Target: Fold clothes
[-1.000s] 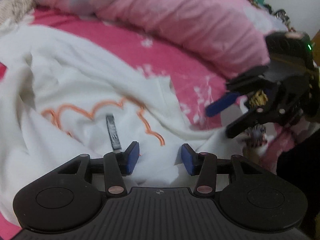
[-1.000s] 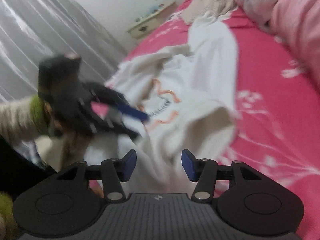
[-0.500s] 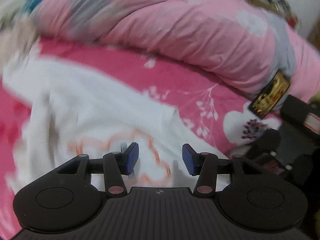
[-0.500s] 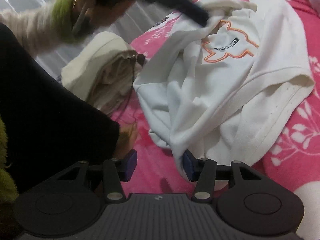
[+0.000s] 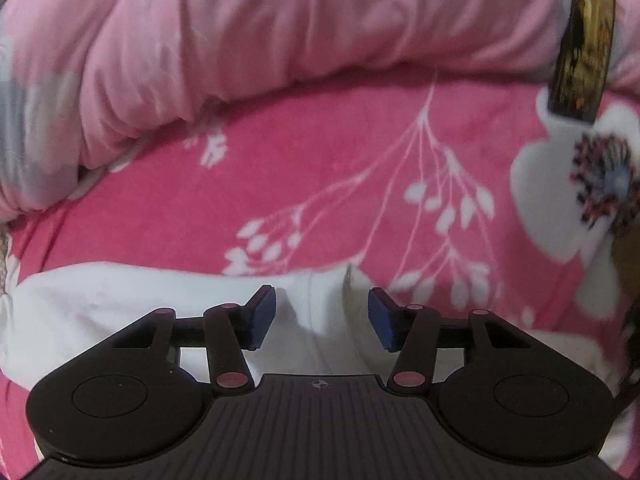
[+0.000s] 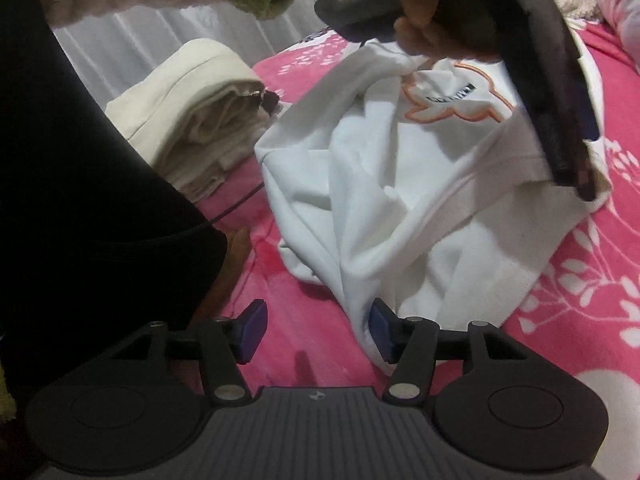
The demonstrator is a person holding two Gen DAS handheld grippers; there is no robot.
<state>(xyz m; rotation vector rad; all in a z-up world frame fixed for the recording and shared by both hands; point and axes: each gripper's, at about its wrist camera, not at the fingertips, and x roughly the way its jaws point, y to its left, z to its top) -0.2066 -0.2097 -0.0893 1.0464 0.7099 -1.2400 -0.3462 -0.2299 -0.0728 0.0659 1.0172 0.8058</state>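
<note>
Fingers point(image 5: 264, 316) of both grippers spread wide over white shirt point(image 6: 400, 200) on pink bedsheet point(image 5: 340, 168).

The left wrist camera sat low and close over the white T-shirt point(image 5: 168, 300), facing across the pink floral bedsheet point(image 5: 360, 152) toward the pink quilt point(image 5: 280, 28). The right wrist camera looked from the bed's near edge along the same T-shirt point(image 6: 380, 184) and sheet point(image 6: 600, 280), taking in the left gripper point(image 6: 576, 148) overhead.
</note>
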